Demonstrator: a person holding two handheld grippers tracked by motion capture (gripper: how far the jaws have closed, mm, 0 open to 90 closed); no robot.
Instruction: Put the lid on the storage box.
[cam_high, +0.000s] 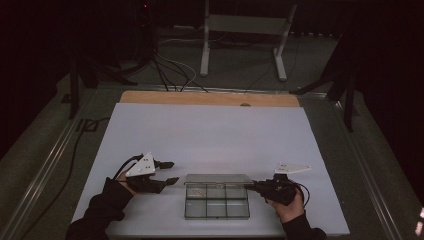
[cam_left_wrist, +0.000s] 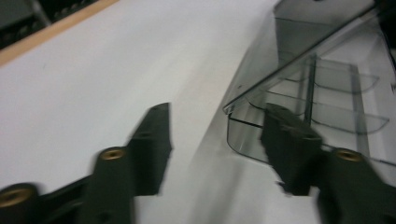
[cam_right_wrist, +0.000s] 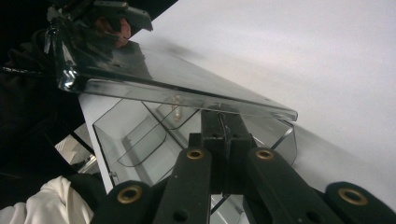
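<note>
A clear plastic compartment box (cam_high: 217, 216) lies on the white sheet near the front edge. Its lid (cam_high: 218, 178) stands partly raised, hinged along the far side. A small pale item (cam_high: 197, 190) lies in a back-left compartment. My left gripper (cam_high: 172, 172) is open just left of the box, with nothing between its jaws. In the left gripper view the left gripper (cam_left_wrist: 217, 116) points at the box's end wall (cam_left_wrist: 243, 140) under the tilted lid (cam_left_wrist: 299, 42). My right gripper (cam_high: 254, 186) is shut at the box's right end. In the right gripper view its tips (cam_right_wrist: 224, 114) pinch the wall beneath the lid (cam_right_wrist: 163, 79).
The white sheet (cam_high: 210, 130) covers most of a wooden table, whose bare edge (cam_high: 210, 97) shows at the back. Cables and a white metal frame (cam_high: 245, 30) stand on the dark floor beyond. Metal rails run along both sides of the table.
</note>
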